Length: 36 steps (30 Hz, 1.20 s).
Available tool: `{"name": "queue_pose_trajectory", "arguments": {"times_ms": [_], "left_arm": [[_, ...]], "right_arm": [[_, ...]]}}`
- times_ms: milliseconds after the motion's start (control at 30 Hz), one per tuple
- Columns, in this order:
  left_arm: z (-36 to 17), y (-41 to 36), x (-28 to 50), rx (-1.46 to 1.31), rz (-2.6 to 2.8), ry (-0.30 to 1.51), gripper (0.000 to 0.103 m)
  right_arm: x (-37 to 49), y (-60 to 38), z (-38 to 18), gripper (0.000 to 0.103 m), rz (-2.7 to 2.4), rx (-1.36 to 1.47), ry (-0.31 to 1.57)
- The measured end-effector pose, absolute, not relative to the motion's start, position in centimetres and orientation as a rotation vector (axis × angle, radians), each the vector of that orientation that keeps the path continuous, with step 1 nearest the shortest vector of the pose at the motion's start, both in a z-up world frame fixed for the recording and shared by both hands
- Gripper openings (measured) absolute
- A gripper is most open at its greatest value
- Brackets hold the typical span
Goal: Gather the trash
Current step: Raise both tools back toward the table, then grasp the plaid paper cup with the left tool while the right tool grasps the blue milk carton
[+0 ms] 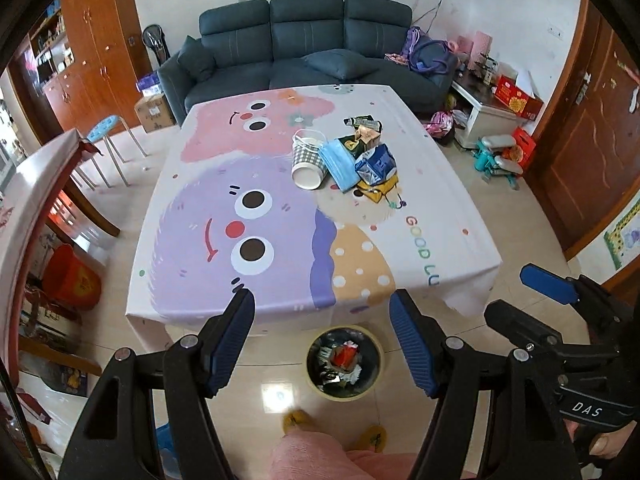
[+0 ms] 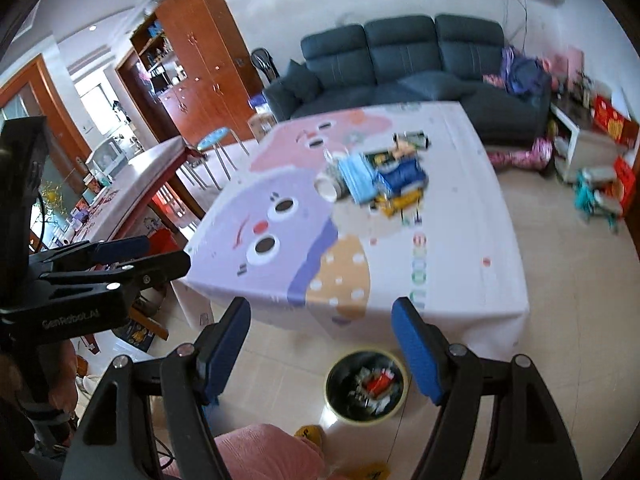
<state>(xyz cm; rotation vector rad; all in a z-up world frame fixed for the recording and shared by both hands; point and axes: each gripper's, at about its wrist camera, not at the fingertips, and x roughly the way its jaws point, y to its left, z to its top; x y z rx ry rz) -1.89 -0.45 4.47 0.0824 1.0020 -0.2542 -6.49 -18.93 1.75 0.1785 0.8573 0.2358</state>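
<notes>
Pastel cartoon cloth covers the desk (image 1: 280, 216), with big-eyed faces in pink and purple printed across it. On the cloth, toward one o'clock from its centre in the left wrist view, sits the trash pile (image 1: 352, 156): a paper cup (image 1: 306, 160) tipped on its side with its mouth toward the viewer, a blue face mask (image 1: 340, 164) leaning against it, a blue and white carton (image 1: 378, 164), and a yellow wrapper (image 1: 380, 188) at the pile's near edge, with more crumpled packaging behind at twelve o'clock. The pieces touch and overlap one another.

On the tiled floor, just off the near edge of the desk at six o'clock, stands a round bin (image 1: 344, 362) with a dark liner, already holding scraps, one of them red.

Both tools hang above the floor near the bin. The left hand-held gripper (image 1: 322, 340) has its blue-padded fingers spread wide with nothing between them. The right hand-held gripper (image 2: 320, 350) is likewise spread and empty; its view is blurred. A dark sofa (image 1: 304, 48) stands beyond the desk.
</notes>
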Motion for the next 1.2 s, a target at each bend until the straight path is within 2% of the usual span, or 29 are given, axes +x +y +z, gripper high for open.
{"name": "queue_pose_trajectory", "arguments": {"times_ms": [400, 567, 700, 867, 1200], "left_arm": [[0.6, 0.4, 10.8, -0.017, -0.384, 1.113, 0.068], [-3.6, 0.3, 19.3, -0.046, -0.444, 1.237, 0.067], [-7.6, -0.1, 25.7, -0.074, -0.474, 1.32, 0.065], [-12.3, -0.9, 31.5, -0.126, -0.501, 1.426, 0.061], [-15.8, -3.6, 35.2, -0.143, -0.624, 1.522, 0.058]], "right_arm": [[1.7, -19.9, 1.4, 0.074, 0.091, 0.221, 0.882], [7.5, -20.5, -1.0, 0.073, 0.011, 0.322, 0.955], [12.3, -21.3, -3.5, 0.068, -0.06, 0.416, 0.998], [15.8, -22.4, -5.5, 0.066, -0.137, 0.502, 1.014], [19.8, -24.1, -8.5, 0.063, -0.248, 0.589, 1.063]]}}
